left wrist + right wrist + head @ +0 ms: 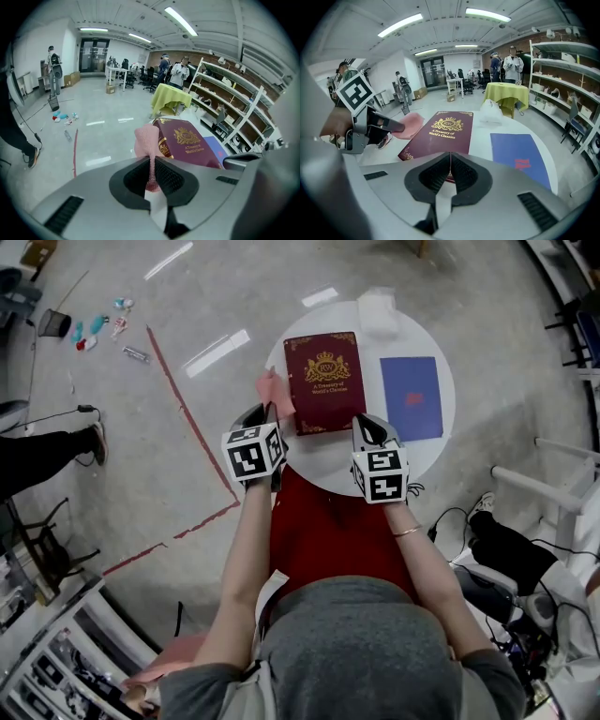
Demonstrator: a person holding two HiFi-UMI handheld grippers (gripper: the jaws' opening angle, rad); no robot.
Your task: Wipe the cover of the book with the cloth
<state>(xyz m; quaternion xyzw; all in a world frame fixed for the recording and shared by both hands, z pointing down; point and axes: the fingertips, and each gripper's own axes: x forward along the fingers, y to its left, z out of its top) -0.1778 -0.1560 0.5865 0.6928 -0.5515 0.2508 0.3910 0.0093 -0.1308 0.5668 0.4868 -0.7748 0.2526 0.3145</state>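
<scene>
A maroon book point(323, 381) with a gold crest lies flat on the round white table point(319, 470). My left gripper point(262, 412) is at the book's left edge, shut on a pink cloth point(272, 390). In the left gripper view the cloth point(149, 140) rises from between the closed jaws beside the book point(185, 140). My right gripper point(372, 427) is shut at the book's near right corner. In the right gripper view its jaws meet over the book's point(440, 133) near edge, and the left gripper point(401, 126) holds the cloth point(407, 125) at the left.
A blue folder point(411, 397) lies to the right of the book, and a white plastic bag point(378, 310) sits at the table's far edge. Small items point(98, 324) litter the floor at far left. A yellow-green covered table point(506, 93) and shelves stand beyond.
</scene>
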